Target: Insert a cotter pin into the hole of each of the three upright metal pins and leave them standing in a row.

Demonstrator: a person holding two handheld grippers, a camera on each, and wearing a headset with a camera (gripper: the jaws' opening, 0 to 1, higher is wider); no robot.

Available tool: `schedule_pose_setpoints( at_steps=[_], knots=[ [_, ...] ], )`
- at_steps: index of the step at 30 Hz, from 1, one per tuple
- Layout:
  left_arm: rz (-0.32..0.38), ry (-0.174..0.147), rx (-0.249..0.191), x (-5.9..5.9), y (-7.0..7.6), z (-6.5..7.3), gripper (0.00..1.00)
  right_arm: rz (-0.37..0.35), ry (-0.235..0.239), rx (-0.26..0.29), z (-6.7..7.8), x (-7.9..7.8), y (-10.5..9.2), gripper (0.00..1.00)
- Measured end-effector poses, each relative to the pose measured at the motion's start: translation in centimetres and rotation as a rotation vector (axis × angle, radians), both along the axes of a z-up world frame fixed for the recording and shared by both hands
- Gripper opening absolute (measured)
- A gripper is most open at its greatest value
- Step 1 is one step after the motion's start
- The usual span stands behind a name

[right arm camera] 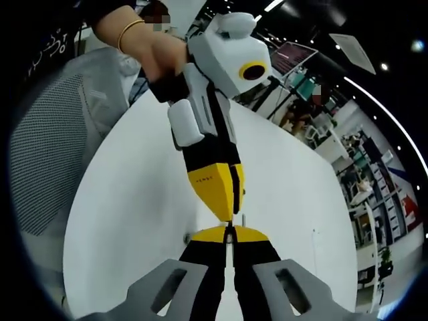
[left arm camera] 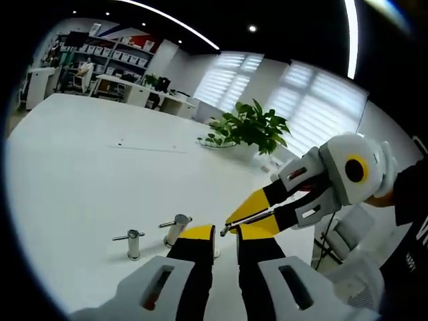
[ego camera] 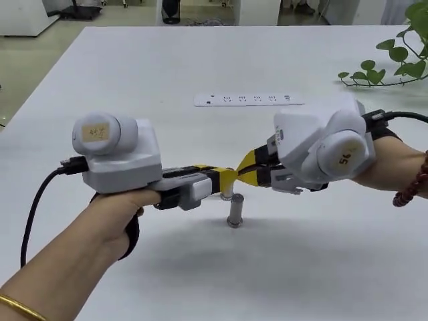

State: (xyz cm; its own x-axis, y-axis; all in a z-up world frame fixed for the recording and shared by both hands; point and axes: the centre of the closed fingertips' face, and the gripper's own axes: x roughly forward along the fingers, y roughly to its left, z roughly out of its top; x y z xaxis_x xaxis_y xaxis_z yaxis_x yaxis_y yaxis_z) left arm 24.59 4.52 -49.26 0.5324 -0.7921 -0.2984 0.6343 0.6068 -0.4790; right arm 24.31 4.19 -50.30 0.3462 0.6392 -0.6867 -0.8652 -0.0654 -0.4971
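Right gripper [left arm camera: 235,225]: yellow-tipped jaws pinched on thin silver cotter pin [left arm camera: 251,217]. Left gripper [left arm camera: 226,234] meets cotter pin's free end, jaws nearly together; hold unclear. Near cotter pin, two short steel upright pins [left arm camera: 134,242], [left arm camera: 177,229] look cottered: two done, one left. White power strip [ego camera: 249,99] and green plant [ego camera: 394,60] sit well beyond cotter pin; path looks free.

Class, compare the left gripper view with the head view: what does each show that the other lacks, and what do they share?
Left gripper view: a cotter pin through each of two upright metal pins, a third cotter pin held by the right gripper, window blinds. Head view: the hand around the left gripper, a beaded bracelet. Both: white table, leafy plant, right gripper.
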Motion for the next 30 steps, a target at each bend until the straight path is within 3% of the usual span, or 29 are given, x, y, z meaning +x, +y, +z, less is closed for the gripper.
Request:
schedule_pose_setpoints(
  at_steps=[8,20,25,30],
  knots=[
    [0.006,0.001,-0.019,-0.1,0.0,0.0,0.02,0.009,-0.005,0.000,0.3,-0.2,0.2,0.00],
    [-0.020,0.005,-0.036,-0.5,-0.3,0.2,0.00,0.015,-0.006,-0.015,0.3,-0.7,0.0,0.00],
    [-0.037,-0.006,-0.042,-0.7,-0.5,0.3,0.00,0.012,0.014,-0.006,0.4,-0.9,-0.1,0.00],
    [-0.057,-0.032,-0.033,-0.9,-0.7,0.4,0.00,-0.029,0.090,0.049,0.4,-1.1,-0.2,0.00]
  ],
)
